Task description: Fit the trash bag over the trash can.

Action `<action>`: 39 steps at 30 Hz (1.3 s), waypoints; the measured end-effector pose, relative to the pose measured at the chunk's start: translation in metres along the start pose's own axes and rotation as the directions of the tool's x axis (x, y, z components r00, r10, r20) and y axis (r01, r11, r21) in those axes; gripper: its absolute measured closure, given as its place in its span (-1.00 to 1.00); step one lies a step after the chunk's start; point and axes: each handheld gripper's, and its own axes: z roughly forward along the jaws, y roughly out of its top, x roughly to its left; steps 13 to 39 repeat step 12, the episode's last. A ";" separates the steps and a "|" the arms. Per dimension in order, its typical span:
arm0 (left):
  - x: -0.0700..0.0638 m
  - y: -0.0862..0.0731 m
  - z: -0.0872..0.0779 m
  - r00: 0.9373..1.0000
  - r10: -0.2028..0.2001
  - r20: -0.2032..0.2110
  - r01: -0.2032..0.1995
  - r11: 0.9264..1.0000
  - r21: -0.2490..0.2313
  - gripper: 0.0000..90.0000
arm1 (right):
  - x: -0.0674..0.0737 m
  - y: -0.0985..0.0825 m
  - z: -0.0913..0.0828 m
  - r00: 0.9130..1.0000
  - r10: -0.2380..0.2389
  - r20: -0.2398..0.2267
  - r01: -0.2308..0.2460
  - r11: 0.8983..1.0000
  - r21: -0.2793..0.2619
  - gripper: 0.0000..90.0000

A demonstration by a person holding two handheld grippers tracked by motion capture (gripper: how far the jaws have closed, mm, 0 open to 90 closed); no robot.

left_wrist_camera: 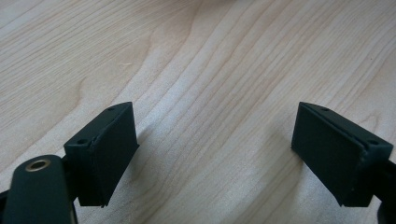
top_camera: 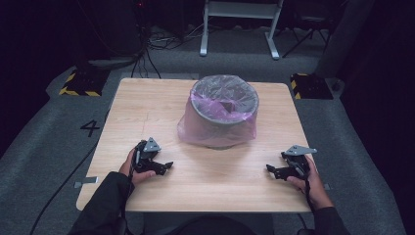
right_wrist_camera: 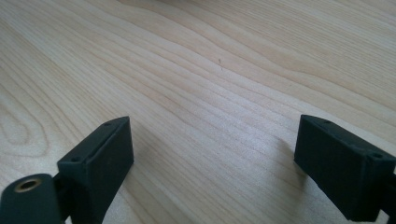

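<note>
Resting low on the table (top_camera: 195, 191), both grippers are being held apart.
Left gripper (top_camera: 165, 167) and right gripper (top_camera: 272, 170) are being kept spread, nothing pinched; the lined bin (top_camera: 224, 110) is sitting centre-back, between and beyond them.

A light wooden table (top_camera: 147, 98) is sitting in the middle of the high view, on a grey carpeted floor (top_camera: 44, 147). A round grey bin lined with a thin purple plastic bag (top_camera: 222, 110) is standing on the table, in the upper centre of the frame. The left gripper (top_camera: 165, 167) is lying low at the lower left of the tabletop, and the right gripper (top_camera: 272, 170) at the lower right, both well apart from the bin and pointing inward toward each other. A white metal frame (top_camera: 240, 22) is standing on the floor behind the table at the top of the frame.
</note>
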 end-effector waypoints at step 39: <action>0.000 0.000 0.001 1.000 -0.004 0.002 0.004 1.000 -0.001 -0.69 | -0.001 0.000 0.000 1.000 0.003 0.002 -0.003 1.000 0.001 -0.74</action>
